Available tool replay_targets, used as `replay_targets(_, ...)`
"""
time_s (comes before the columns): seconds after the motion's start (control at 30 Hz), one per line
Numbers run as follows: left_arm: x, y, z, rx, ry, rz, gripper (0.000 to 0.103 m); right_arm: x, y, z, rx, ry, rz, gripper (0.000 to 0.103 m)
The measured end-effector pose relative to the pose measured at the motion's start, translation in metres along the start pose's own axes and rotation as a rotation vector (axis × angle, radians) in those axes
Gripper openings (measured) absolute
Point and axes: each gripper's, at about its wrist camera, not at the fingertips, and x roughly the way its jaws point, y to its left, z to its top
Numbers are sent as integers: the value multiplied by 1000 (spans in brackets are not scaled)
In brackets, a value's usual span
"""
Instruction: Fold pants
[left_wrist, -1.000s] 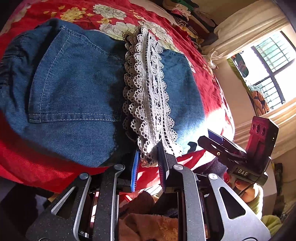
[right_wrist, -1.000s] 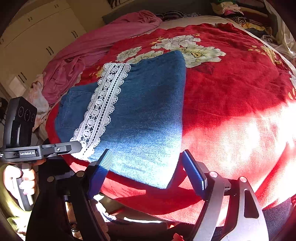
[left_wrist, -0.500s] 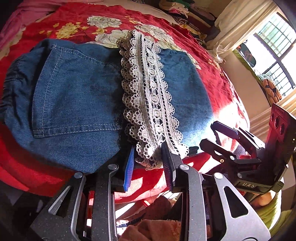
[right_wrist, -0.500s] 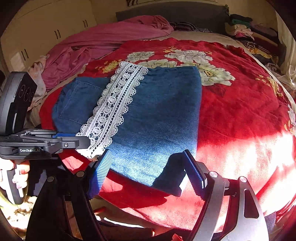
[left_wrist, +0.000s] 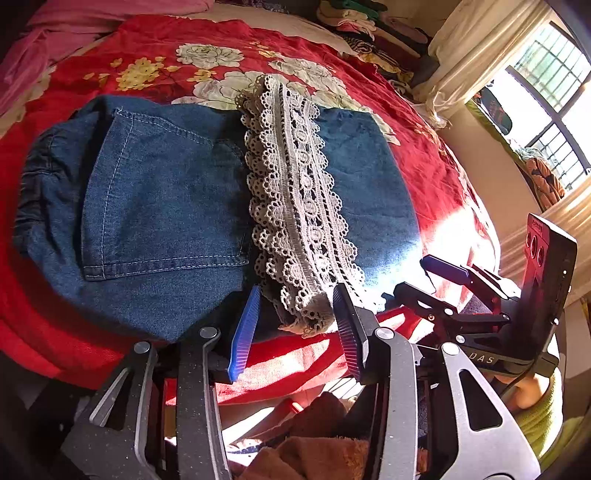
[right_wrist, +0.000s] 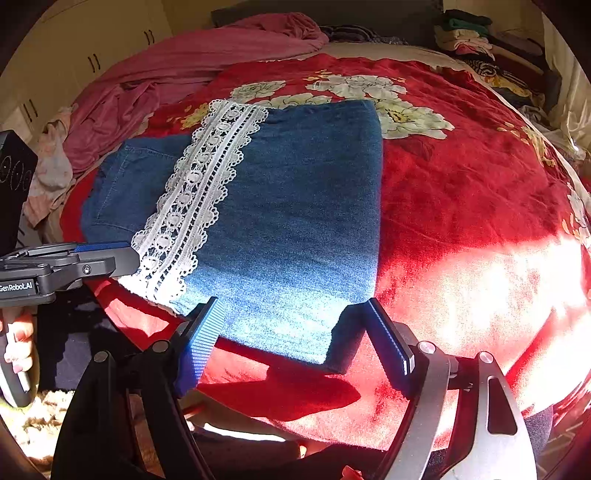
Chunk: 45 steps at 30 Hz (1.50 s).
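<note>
**Denim pants folded on the bed, both grippers at the near edge**

Denim, mid-blue, soft-washed: the pants lie folded into a flat block on the red floral blanket, near the bed's front edge. A back pocket faces up on the left side; a white lace hem runs across the top of the stack from far side to near side.

Left gripper: jaws have just been opening. The near tip of the lace sits between the blue pads, but the pads stand clear of it on both sides. Nothing pinched.

Right gripper: spread wide, straddling the near right corner of the denim. Pads do not press the cloth. It is visible from the left wrist view too, low at the right, gripped by a hand.

Handling, as judged:
- Cloth is limp and will sag and slide open if lifted by one layer only. Denim has moderate weight, enough to pull a loose fold apart.
- Lace is the delicate part; open weave could snag on ribbed pads. Better not to haul by it.
- Best hold: the full thickness of the stack at the near corners, all layers caught together, one gripper per corner.
- Plush blanket gives under pressure, so a low jaw may pick up blanket with the denim.

Far edge of the stack looks even.
</note>
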Motion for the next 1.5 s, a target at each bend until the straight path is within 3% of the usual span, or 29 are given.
replay_targets(0.23,-13,-4,0,21,-19,-3,46,-24,-18,2,70,-40,-6,77)
replay_targets(0.63,-43,-1,1,40,-90,8,63,-51,1,18,52,-113,0,85)
replay_targets(0.83,-57,7,-1,40,-129,30,83,-56,8,26,57,-130,2,85)
replay_targets(0.97,-69,20,-1,26,-167,61,92,-58,14,39,50,-141,10,87)
replay_targets(1.07,-81,38,0,16,-205,143,93,-58,25,54,21,-151,27,87)
replay_targets(1.13,-87,53,1,-8,-218,186,93,-57,35,67,-12,-157,37,87)
replay_targets(1.3,-97,98,-3,-134,-238,203,93,-46,71,99,-113,-156,94,87)
replay_targets(1.5,-87,143,-12,-299,-229,153,93,-13,127,128,-260,-106,153,87)
